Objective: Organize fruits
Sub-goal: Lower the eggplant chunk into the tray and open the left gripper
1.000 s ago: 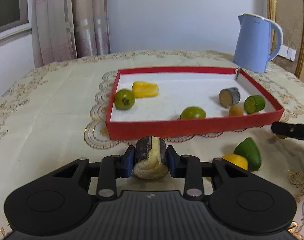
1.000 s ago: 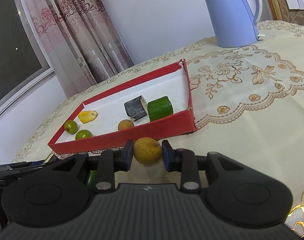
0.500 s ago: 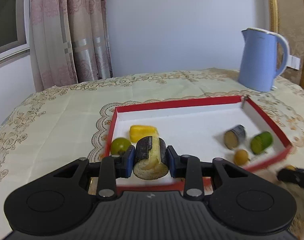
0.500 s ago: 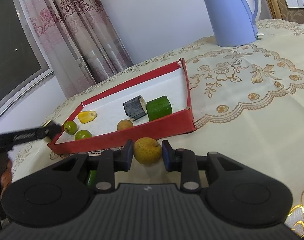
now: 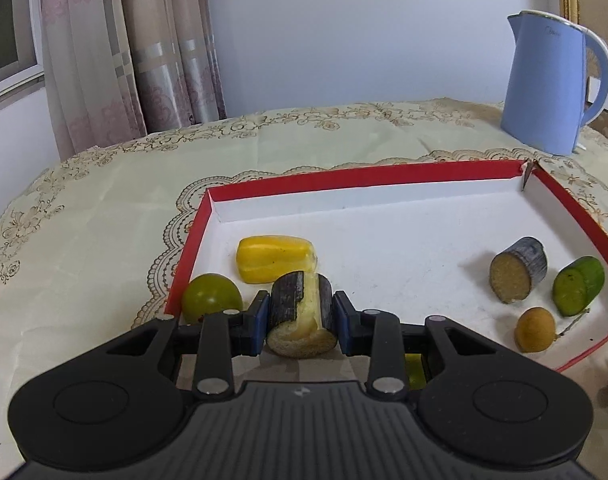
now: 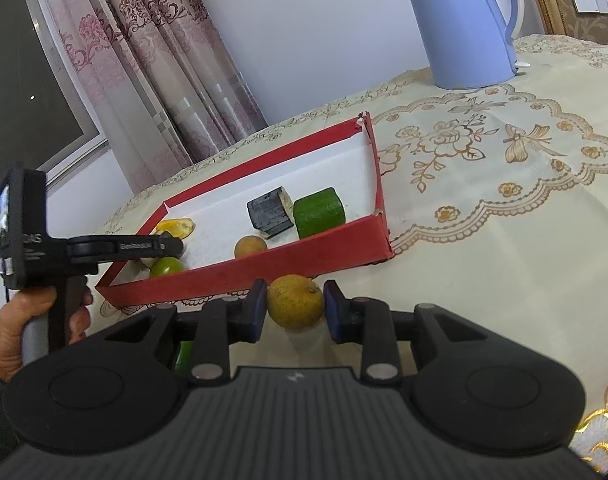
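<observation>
My left gripper (image 5: 301, 318) is shut on a short sugarcane piece (image 5: 301, 320) with dark bark, held above the near left part of the red tray (image 5: 360, 178). Inside the tray lie a yellow fruit piece (image 5: 273, 258), a green round fruit (image 5: 211, 298), another sugarcane piece (image 5: 518, 274), a green cucumber chunk (image 5: 578, 290) and a small brown round fruit (image 5: 534, 328). In the right wrist view my right gripper (image 6: 295, 306) is shut on a yellow-brown round fruit (image 6: 295, 300), just outside the tray's near wall (image 6: 263, 270). The left gripper (image 6: 155, 245) reaches over the tray's left end.
A blue kettle (image 5: 554, 88) stands on the tablecloth beyond the tray's far right corner. A hand (image 6: 11, 328) holds the left gripper's handle at the left. A green fruit (image 6: 183, 356) lies on the cloth under my right gripper. Curtains (image 5: 123, 52) hang behind the table.
My left gripper has carried the sugarcane piece forward from outside the tray's near wall to above its near left part. The right gripper has stayed still with its fruit.
</observation>
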`<state>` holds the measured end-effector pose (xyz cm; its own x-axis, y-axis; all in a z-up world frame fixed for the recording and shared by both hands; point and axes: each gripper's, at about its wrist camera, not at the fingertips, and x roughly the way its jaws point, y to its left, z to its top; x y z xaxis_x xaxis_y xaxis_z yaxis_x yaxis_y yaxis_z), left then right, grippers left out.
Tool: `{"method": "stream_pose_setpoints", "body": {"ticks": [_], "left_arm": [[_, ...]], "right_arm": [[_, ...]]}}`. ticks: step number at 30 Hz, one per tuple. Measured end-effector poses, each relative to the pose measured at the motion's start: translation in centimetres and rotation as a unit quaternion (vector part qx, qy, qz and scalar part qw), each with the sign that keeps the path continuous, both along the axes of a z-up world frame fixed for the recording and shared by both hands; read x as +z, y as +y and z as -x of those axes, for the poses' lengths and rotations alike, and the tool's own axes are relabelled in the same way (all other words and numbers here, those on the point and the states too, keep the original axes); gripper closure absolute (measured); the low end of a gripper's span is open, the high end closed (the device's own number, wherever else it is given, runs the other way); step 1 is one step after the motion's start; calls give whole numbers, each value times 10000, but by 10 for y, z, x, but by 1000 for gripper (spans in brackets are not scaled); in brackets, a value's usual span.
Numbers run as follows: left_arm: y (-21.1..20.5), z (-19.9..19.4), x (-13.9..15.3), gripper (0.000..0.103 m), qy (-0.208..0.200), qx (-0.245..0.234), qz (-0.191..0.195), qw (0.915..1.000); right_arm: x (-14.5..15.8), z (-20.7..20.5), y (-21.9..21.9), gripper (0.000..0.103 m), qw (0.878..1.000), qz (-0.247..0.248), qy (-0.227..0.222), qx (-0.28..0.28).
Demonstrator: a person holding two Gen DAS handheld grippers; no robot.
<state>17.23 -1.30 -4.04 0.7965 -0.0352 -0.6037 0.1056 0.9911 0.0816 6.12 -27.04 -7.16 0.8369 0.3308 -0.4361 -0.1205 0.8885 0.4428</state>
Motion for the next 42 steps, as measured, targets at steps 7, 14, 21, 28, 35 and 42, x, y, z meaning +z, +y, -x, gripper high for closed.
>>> {"method": "stream_pose_setpoints", "body": {"ticks": [7,14,21,28,35,42], "left_arm": [[1,0,0,62,13,81,-14,10000],[2,10,6,51,22,-9,77,10000],[7,44,15,41,-452,120,76,9989],[28,87,20,32,-1165,276,201,9926],[54,94,10,32,-1042,399,751,9909],[74,90,6,32,-835,580,1297,9863]], "right_arm": [[0,-1,0,74,10000,8,8,22],[-1,-1,0,74,10000,-2,16,16],[-2,-1,-1,74,10000,-26,27,4],[-2,-2,0,74,10000,-29,45,0],[-2,-2,0,74,10000,-29,53,-12],[-2,-1,1,74,9999,50,67,-74]]}}
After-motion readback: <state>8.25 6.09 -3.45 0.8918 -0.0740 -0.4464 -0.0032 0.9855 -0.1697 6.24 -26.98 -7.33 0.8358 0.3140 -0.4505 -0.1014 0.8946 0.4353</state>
